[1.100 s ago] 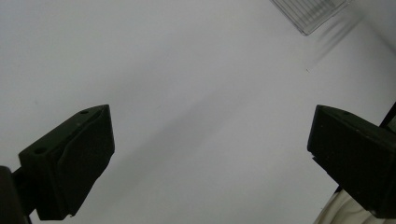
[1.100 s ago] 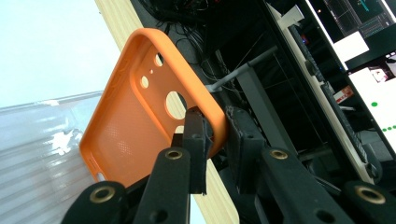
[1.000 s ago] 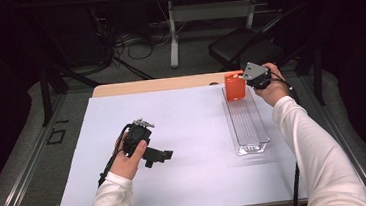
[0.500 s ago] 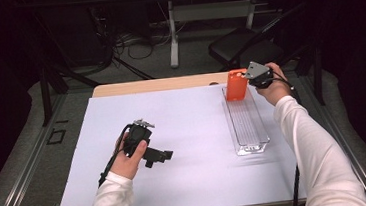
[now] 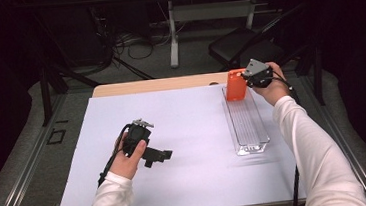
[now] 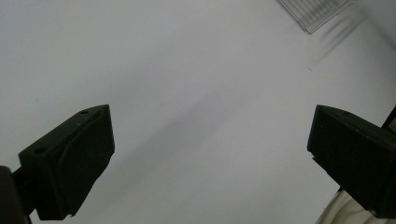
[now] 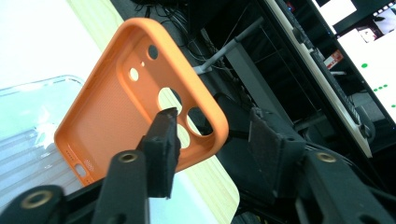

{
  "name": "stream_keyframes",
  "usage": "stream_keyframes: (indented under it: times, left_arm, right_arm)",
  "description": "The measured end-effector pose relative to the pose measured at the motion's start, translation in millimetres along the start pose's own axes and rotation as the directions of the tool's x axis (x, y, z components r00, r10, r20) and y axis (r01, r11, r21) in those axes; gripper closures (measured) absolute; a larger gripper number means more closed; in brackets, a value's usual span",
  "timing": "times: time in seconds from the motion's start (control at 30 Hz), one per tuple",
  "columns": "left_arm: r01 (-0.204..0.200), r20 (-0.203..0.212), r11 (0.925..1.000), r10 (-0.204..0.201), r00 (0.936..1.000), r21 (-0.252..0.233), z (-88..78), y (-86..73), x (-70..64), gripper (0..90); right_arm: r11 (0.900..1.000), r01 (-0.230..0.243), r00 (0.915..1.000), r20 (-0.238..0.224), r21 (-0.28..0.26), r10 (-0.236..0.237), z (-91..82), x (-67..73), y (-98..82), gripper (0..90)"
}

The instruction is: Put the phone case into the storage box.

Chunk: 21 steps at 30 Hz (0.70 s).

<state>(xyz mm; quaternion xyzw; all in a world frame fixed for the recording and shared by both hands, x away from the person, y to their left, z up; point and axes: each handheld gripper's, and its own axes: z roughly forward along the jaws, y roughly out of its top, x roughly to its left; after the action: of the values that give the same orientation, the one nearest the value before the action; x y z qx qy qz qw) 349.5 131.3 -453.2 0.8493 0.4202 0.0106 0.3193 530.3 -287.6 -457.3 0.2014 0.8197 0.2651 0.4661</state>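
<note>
An orange phone case (image 5: 234,86) stands on end at the far end of a clear ribbed tray (image 5: 247,122). My right gripper (image 5: 244,79) is at the case's upper right edge. In the right gripper view the case (image 7: 116,107) shows its hollow inside, with one jaw in it and the other outside its rim. The right gripper (image 7: 215,126) has just been opening its jaws, and the outer pad now stands off the rim. My left gripper (image 5: 163,156) rests low over the white sheet (image 5: 193,132). Its jaws (image 6: 210,135) are wide apart with nothing between them.
The white sheet covers most of the wooden table (image 5: 159,85). A corner of the tray (image 6: 317,11) shows in the left gripper view. Beyond the table's far edge are a dark chair (image 5: 236,48), cables and a table leg (image 5: 173,38).
The orange case stands slightly more upright at the tray's far end. Both hands have kept their places.
</note>
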Motion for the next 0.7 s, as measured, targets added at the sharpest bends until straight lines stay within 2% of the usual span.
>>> stream_keyframes:
  times: [0.1,0.3,0.5,0.7]
  left_arm:
    - [0.001,0.002,1.0000,-0.001,1.0000,-0.002,-0.5,-0.1,-0.2,1.2]
    - [0.000,0.005,1.0000,0.000,1.0000,-0.006,-1.8,-0.3,-0.7,1.2]
    - [-0.006,0.010,0.9999,0.007,0.9999,-0.012,-3.5,0.1,-1.2,1.2]
    - [-0.009,0.013,0.9999,0.010,0.9999,-0.014,-4.1,-0.2,-1.8,1.2]
  right_arm:
    - [0.999,-0.035,0.9994,0.002,0.007,0.035,-1.9,-0.6,1.7,46.5]
    - [0.998,-0.068,0.9976,0.006,0.001,0.068,-6.9,-1.6,5.4,42.5]
    - [0.995,-0.074,0.9970,-0.020,0.064,0.075,-10.9,-0.3,9.8,45.1]
    - [0.996,-0.055,0.9984,-0.009,0.076,0.056,-18.1,-0.5,14.5,44.9]
